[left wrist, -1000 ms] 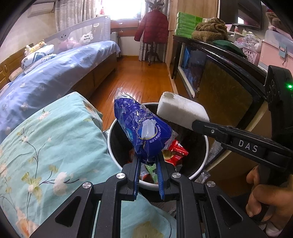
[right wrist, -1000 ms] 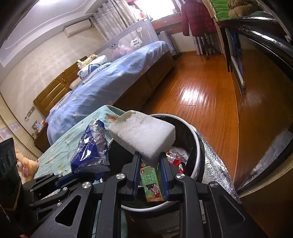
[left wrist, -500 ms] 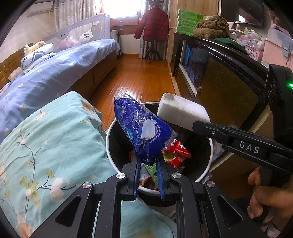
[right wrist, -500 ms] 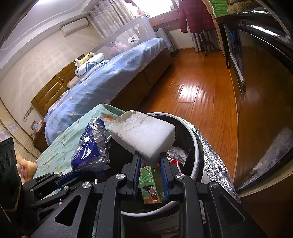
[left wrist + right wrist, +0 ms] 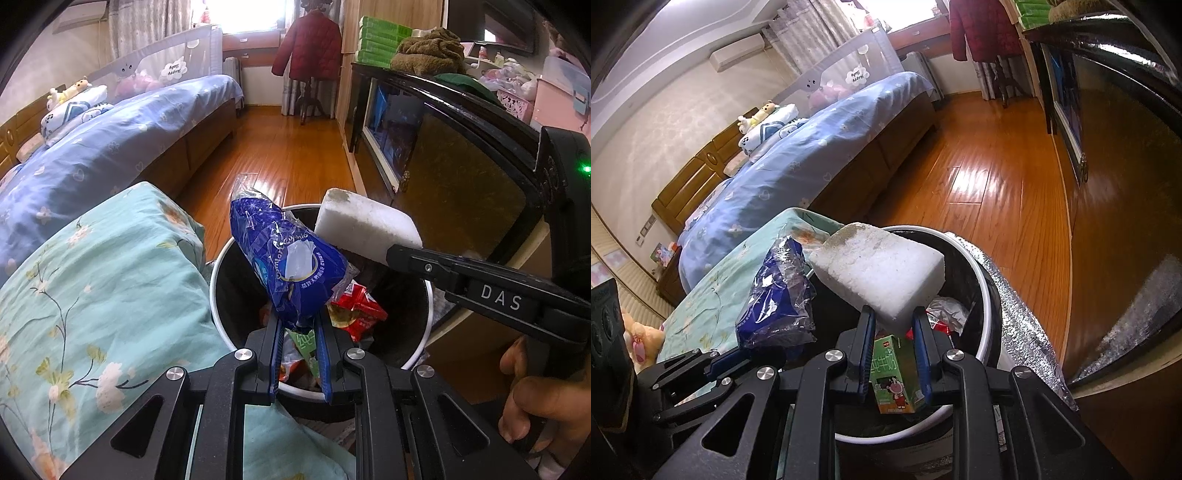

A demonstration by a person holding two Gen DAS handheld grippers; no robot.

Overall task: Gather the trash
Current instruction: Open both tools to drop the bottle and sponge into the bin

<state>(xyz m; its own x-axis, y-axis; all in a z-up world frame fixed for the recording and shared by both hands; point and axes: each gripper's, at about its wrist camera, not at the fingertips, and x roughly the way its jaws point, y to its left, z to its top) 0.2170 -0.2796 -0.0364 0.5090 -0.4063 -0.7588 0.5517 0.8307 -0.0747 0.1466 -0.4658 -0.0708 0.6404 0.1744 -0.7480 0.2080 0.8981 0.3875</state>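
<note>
A round black trash bin with a white rim (image 5: pixel 216 273) (image 5: pixel 984 295) stands on the floor below both grippers. Inside lie a red wrapper (image 5: pixel 356 308) and a green drink carton (image 5: pixel 895 376). My left gripper (image 5: pixel 298 323) is shut on a crumpled blue plastic bag (image 5: pixel 286 258) (image 5: pixel 777 295), held above the bin's left half. My right gripper (image 5: pixel 893 314) is shut on a white foam block (image 5: pixel 877 267) (image 5: pixel 364 225), held over the bin's opening. A person's hand (image 5: pixel 543 391) grips the right tool's handle.
A teal floral quilt (image 5: pixel 92 288) presses against the bin's left side. A bed with a blue cover (image 5: pixel 110 147) lies beyond it. A dark cabinet (image 5: pixel 461 173) runs along the right. Silver foil (image 5: pixel 1019 325) wraps the bin's outer right side. Bare wooden floor (image 5: pixel 990 177) stretches ahead.
Both grippers have crept slightly forward over the bin, so more of its inside shows beneath them. The bag and the foam block stay gripped as before.
</note>
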